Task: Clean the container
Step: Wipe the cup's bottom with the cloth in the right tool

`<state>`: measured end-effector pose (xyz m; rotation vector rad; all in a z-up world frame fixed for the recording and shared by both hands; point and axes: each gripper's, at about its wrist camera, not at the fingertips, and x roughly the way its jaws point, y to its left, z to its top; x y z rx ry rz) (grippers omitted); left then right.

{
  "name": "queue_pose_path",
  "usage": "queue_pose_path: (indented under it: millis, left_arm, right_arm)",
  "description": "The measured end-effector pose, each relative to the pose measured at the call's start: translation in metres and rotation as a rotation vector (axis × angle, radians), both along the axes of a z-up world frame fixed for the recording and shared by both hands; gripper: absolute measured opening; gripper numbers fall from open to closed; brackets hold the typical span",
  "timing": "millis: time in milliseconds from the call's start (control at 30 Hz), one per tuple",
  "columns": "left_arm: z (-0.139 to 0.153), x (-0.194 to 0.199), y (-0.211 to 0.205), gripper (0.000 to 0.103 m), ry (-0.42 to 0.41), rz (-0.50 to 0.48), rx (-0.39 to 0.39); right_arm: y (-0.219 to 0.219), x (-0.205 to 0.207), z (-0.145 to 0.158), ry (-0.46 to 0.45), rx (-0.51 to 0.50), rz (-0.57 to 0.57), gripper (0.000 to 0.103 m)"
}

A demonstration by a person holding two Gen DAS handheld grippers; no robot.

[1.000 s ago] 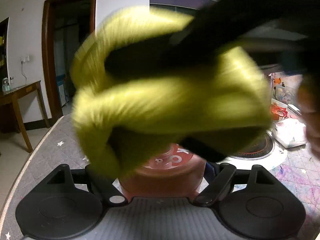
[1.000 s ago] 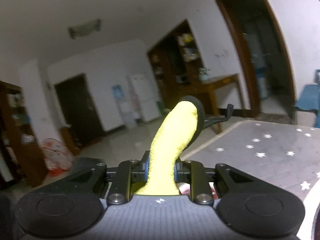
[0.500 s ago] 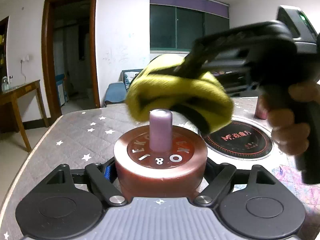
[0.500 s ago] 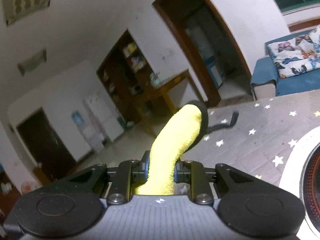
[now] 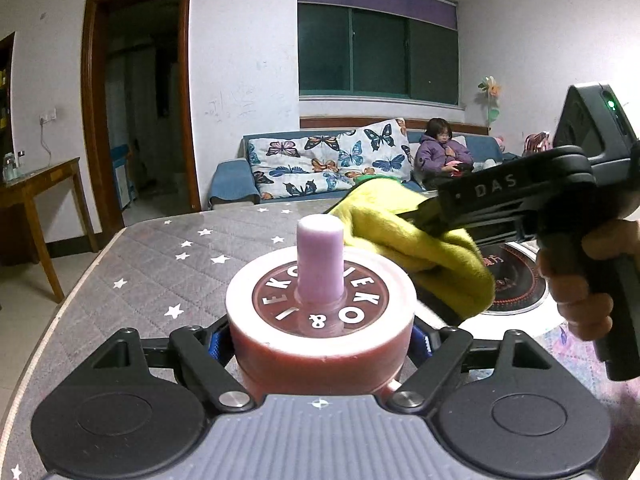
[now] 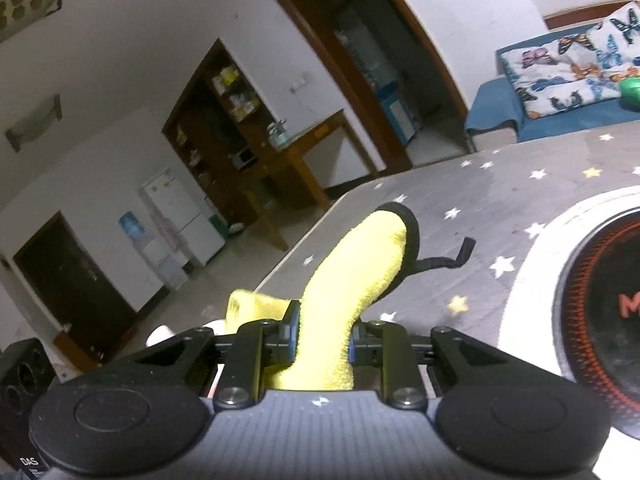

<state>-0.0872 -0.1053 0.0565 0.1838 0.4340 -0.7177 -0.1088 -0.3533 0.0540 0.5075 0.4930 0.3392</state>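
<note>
Left wrist view is showing the left tongs [image 5: 320,344] clamping the round reddish container [image 5: 320,320] by its sides, jaws standing fairly wide around it. The right tongs [image 6: 322,338] are pinching the yellow cloth [image 5: 420,248] tight, just right of the container's pale knob [image 5: 320,258]. The cloth's black loop [image 6: 448,258] is dangling and could be snagging the knob; hard wiping risks twisting the container out of its side grip, onto the starry desk [image 5: 160,272].
</note>
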Motion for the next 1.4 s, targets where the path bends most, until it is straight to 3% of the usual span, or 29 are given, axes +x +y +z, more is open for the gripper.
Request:
queue_pose_path:
  millis: [133, 400, 567, 667, 900, 1200, 1400]
  left_arm:
    - [-0.003, 0.012, -0.001, 0.095, 0.016, -0.003, -0.027]
    - [-0.007, 0.014, -0.013, 0.099, 0.041, 0.001, -0.014]
    - [-0.012, 0.019, -0.013, 0.097, 0.082, 0.014, -0.01]
    - [-0.015, 0.022, -0.01, 0.09, 0.104, 0.012, -0.025]
    - [-0.007, 0.023, -0.006, 0.085, 0.112, 0.038, -0.051]
    - [0.034, 0.023, -0.006, 0.085, 0.094, 0.014, -0.172]
    - [0.05, 0.019, -0.011, 0.085, 0.105, -0.04, -0.227]
  right_arm:
    - [-0.009, -0.013, -0.01, 0.036, -0.032, -0.033, 0.02]
    - [0.014, -0.018, -0.035, 0.127, -0.193, -0.014, 0.021]
    - [0.026, -0.026, -0.038, 0.123, -0.224, 0.004, 0.023]
    - [0.028, -0.03, -0.039, 0.117, -0.227, 0.013, 0.023]
    - [0.033, -0.031, -0.042, 0.106, -0.234, 0.027, 0.023]
    - [0.037, -0.023, -0.051, 0.098, -0.241, 0.069, 0.023]
    - [0.067, -0.034, -0.048, 0.05, -0.266, 0.19, 0.023]
